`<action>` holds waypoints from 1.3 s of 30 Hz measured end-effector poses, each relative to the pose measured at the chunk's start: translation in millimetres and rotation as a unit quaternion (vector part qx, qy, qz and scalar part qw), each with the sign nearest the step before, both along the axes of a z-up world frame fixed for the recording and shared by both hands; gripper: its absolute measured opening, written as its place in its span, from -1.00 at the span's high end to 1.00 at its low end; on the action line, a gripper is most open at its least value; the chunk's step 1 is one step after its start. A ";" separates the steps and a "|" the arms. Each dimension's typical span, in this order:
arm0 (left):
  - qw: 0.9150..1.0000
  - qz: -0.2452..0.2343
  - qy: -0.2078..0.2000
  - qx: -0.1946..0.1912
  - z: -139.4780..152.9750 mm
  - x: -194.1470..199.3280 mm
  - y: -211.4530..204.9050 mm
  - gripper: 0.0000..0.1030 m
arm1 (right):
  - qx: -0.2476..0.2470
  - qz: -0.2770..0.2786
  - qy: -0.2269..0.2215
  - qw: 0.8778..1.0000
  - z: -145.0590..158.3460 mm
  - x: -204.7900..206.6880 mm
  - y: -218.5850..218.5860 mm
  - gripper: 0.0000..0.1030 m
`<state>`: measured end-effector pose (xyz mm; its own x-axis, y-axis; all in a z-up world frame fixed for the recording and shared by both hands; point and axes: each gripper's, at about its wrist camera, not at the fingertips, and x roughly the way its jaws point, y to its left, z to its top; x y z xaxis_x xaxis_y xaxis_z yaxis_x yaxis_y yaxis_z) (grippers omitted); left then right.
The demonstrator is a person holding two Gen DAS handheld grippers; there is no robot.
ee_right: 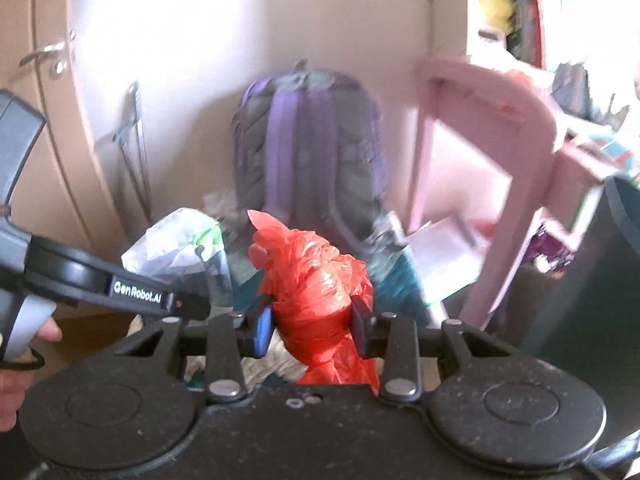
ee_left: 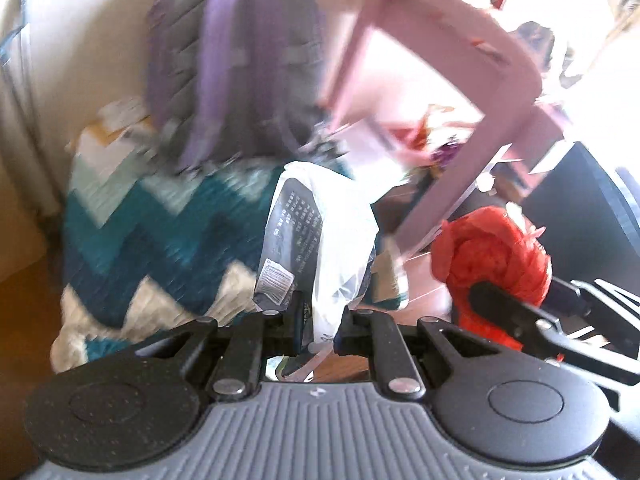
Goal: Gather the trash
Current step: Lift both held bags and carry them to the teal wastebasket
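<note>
The left gripper (ee_left: 318, 320) is clamped on a thin fold of the white plastic bag (ee_left: 320, 232), which rises from the jaws with its long axis running away from them. Just to its right, the right gripper (ee_right: 312, 320) is pinched on the twisted neck of the red plastic bag (ee_right: 316, 280), bunched and upright between the pads. Both loads are already held off the zigzag blanket (ee_left: 160, 236); judging by position, the dark bin (ee_right: 592, 280) lies at the far right, nearer the right gripper, beyond the pink chair (ee_right: 500, 128) and purple backpack (ee_right: 308, 140).
</note>
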<state>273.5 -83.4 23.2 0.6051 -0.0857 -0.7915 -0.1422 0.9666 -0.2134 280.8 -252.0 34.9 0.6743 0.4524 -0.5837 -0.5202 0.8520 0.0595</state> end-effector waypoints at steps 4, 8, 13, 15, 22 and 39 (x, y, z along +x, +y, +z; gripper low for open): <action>0.999 -0.026 -0.029 0.000 36.1 23.6 -34.2 0.74 | 0.001 -0.025 -0.032 0.999 29.8 9.0 -33.4 0.28; 0.997 -0.057 -0.056 0.001 69.2 48.4 -75.2 0.74 | 0.006 -0.060 -0.067 0.996 58.8 22.4 -72.9 0.28; 0.991 -0.107 -0.084 -0.004 104.8 79.4 -140.9 0.74 | 0.005 -0.122 -0.095 0.988 80.0 42.2 -128.3 0.28; 0.988 -0.124 -0.094 -0.004 114.8 90.1 -167.4 0.74 | 0.005 -0.149 -0.099 0.984 83.1 50.2 -152.3 0.28; 0.978 -0.177 -0.113 -0.016 134.6 122.3 -251.0 0.74 | -0.006 -0.224 -0.085 0.971 71.6 72.8 -218.4 0.28; 0.966 -0.249 -0.010 0.062 43.9 160.2 -336.4 0.74 | -0.093 -0.212 0.023 0.973 14.3 92.7 -241.2 0.25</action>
